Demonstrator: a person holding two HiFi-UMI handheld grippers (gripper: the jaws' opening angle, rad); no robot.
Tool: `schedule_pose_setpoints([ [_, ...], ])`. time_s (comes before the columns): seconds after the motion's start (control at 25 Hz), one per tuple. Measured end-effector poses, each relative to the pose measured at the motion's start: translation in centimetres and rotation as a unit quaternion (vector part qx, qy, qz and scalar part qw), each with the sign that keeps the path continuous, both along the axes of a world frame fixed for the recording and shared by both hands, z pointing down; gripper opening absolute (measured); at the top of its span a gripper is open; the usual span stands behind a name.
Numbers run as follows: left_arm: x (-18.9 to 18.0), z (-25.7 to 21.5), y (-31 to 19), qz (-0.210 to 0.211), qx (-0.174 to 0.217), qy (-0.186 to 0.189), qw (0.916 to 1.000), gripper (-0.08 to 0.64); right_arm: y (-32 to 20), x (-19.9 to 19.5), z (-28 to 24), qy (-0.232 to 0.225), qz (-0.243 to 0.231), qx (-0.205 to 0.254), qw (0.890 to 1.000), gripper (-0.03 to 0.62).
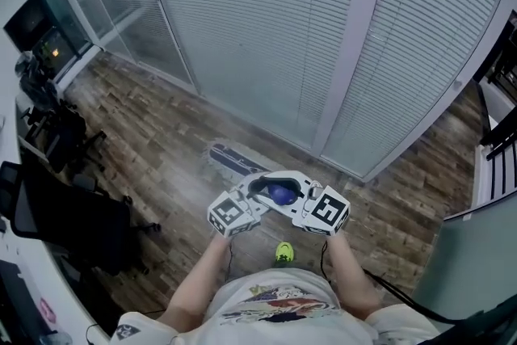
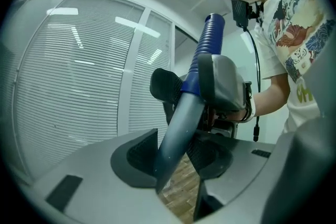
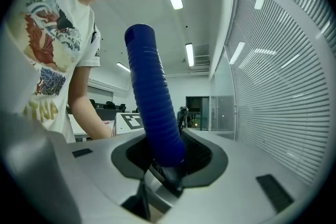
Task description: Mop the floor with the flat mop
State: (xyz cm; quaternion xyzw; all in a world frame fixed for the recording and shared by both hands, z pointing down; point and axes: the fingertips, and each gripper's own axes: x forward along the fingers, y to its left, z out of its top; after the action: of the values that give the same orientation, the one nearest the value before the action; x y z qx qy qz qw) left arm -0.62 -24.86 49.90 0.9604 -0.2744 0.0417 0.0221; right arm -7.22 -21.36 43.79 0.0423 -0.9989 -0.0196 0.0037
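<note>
The flat mop's head [image 1: 235, 161] lies on the wooden floor close to the glass wall, straight ahead of me. Its handle rises towards me and ends in a blue ribbed grip [image 1: 281, 194]. My left gripper [image 1: 262, 194] and right gripper [image 1: 296, 196] meet at that grip from either side. In the left gripper view the grey-blue pole [image 2: 181, 123] runs between the left gripper's [image 2: 176, 157] pads, which press on it, with the right gripper behind. In the right gripper view the blue grip [image 3: 152, 102] stands clamped between the right gripper's [image 3: 168, 157] pads.
A glass wall with shut blinds [image 1: 323, 28] runs across the front. Black office chairs [image 1: 89, 222] and desks line the left. A black rack [image 1: 497, 133] and a grey partition [image 1: 477, 254] stand at the right. My green shoe [image 1: 283, 253] is below the grippers.
</note>
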Motion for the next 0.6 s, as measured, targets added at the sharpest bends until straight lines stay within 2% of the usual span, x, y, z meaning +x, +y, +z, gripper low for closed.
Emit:
schedule_pose_setpoints([
  [0.28,-2.6,2.5,8.0,-0.017,-0.046,-0.005,0.9988,0.164,8.6,-2.9,3.0,0.045,-0.008,0.004,0.999,0.141],
  [0.6,-2.6,5.5,19.2,0.005,-0.068,-0.028,0.9973,0.186,19.7,-3.3,6.6,0.071,0.010,-0.003,0.997,0.149],
])
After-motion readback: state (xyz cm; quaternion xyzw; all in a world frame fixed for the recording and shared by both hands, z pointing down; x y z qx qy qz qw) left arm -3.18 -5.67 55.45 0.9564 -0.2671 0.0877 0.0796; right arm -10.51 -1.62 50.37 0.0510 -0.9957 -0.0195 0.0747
